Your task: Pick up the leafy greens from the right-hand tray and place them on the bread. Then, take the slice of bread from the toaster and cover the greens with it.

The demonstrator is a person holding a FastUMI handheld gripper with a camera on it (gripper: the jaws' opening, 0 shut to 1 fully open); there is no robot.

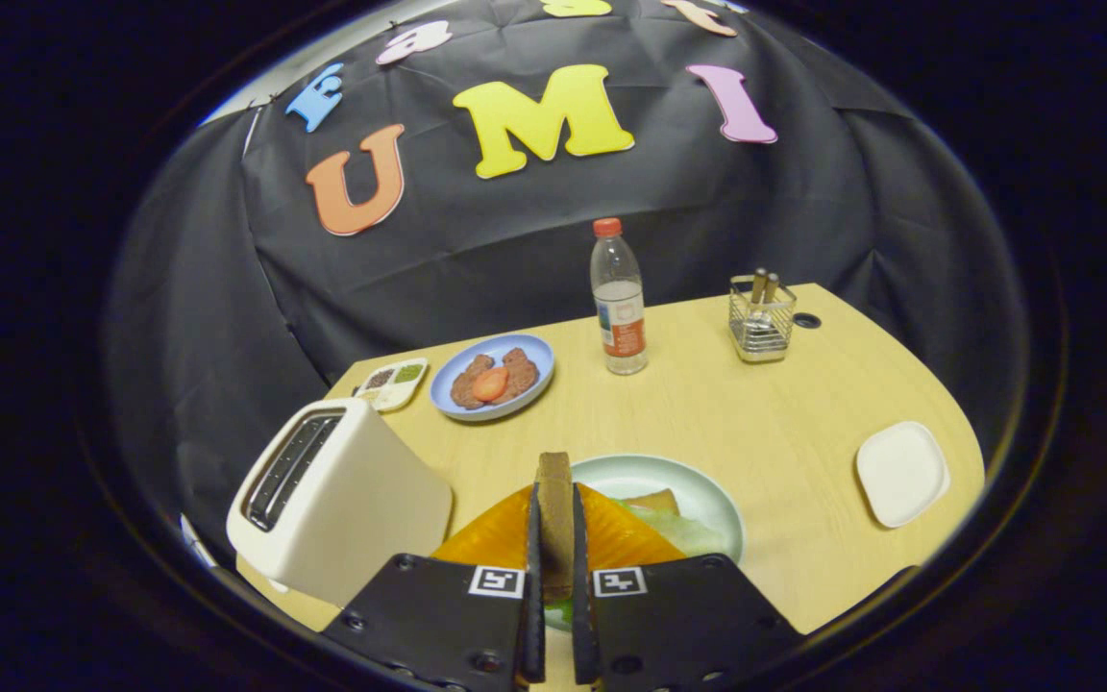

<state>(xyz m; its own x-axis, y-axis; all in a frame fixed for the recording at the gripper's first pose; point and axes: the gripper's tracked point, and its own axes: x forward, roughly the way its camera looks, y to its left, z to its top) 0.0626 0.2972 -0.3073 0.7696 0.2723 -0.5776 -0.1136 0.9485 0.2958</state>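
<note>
Bread slice (554,519) clamped upright between the gripper (554,538) fingers.
Below: pale plate (698,490) with greens (678,529); toaster (342,500) beside, wooden table (755,413).

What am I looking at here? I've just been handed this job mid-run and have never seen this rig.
There is no robot arm: a person carries a hand-held gripper, and the fisheye camera riding on it looks forward along its two fingers. Those fingers are closed on a slice of bread, held on edge between them. Just below and beyond it, on the wooden table, sits a pale green plate with leafy greens and what looks like another bread slice. Beside the fingers stands the white toaster. Farther off are a blue plate of food, a water bottle, a wire utensil holder and a small white tray.
</note>
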